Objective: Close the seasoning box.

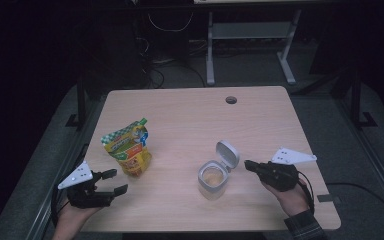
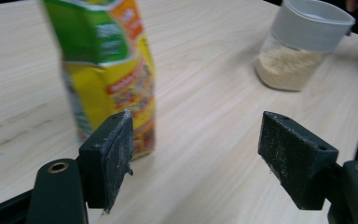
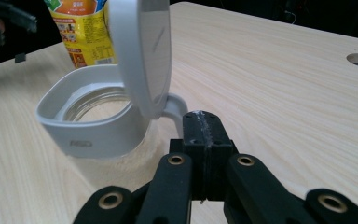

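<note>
A: Dark room, metal desk legs + cables at the back. Pale wood counter [image 1: 260,115], round cable hole [image 1: 231,100] near far edge.

B: On it?

A: Yellow-green snack pouch [image 1: 128,149], upright, left-centre. Clear jar [image 1: 213,181] w/ grey collar, right of centre, well apart from pouch. Pale granules low inside. Flip lid [image 1: 228,153] hinged up, tilted toward the far right.

B: Left hand-held gripper?

A: Left hand-held gripper [image 1: 116,181] near front-left corner, just beside pouch, not touching. Pads [image 2: 116,161] spread wide, bare counter between, nothing held. In left gripper view pouch [image 2: 109,70] stands beyond left pad, jar [image 2: 298,46] farther off at upper right.

B: Right one?

A: Right hand-held gripper [image 1: 247,165] level, just right of jar, tips pointing at it, near lid hinge. Pads [image 3: 204,128] pressed together, clamped on nothing. In right gripper view jar collar [image 3: 93,126] + raised lid [image 3: 142,51] just ahead of tips; touching hinge tab or not: can't tell. Pouch [image 3: 81,32] behind jar.

B: Hands?

A: Left hand [image 1: 75,215] under its gripper at bottom edge. Right hand [image 1: 292,197] w/ plaid cuff, front-right.
</note>
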Motion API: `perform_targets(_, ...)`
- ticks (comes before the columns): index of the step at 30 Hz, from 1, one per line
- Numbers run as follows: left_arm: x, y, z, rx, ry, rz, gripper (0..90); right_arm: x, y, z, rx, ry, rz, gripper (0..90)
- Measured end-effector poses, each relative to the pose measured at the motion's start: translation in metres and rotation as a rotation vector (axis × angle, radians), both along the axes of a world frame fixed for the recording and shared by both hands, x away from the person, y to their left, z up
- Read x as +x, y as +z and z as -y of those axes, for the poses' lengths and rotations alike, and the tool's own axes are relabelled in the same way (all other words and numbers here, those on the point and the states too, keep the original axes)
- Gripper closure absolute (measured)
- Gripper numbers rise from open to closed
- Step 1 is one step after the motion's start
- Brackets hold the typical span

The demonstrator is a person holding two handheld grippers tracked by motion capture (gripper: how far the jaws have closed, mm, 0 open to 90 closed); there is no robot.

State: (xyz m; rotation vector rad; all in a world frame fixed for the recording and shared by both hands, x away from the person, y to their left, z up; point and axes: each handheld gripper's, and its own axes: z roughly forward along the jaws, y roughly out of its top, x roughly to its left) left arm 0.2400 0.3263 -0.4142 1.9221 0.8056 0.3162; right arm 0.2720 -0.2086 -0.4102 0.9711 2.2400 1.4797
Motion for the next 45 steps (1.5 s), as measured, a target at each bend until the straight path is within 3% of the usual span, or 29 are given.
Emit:
perform_targets(7,-0.005,-0.002,0.017,0.007,-0.043,-0.001,25.6,0.014,0.005,-0.009,-0.010,0.015,-0.004,89.9)
perform_targets(19,-0.006,-0.010,0.047,0.043,-0.107,-0.010,21.1,0.034,0.015,-0.018,0.035,0.027,-0.001,89.9)
perform_targets(33,-0.005,-0.017,0.057,0.070,-0.135,-0.032,15.0,0.027,0.030,-0.030,0.048,0.086,0.034,89.9)
perform_targets(45,-0.005,-0.017,0.058,0.075,-0.146,-0.038,15.1,0.021,0.031,-0.040,0.056,0.128,0.021,89.9)
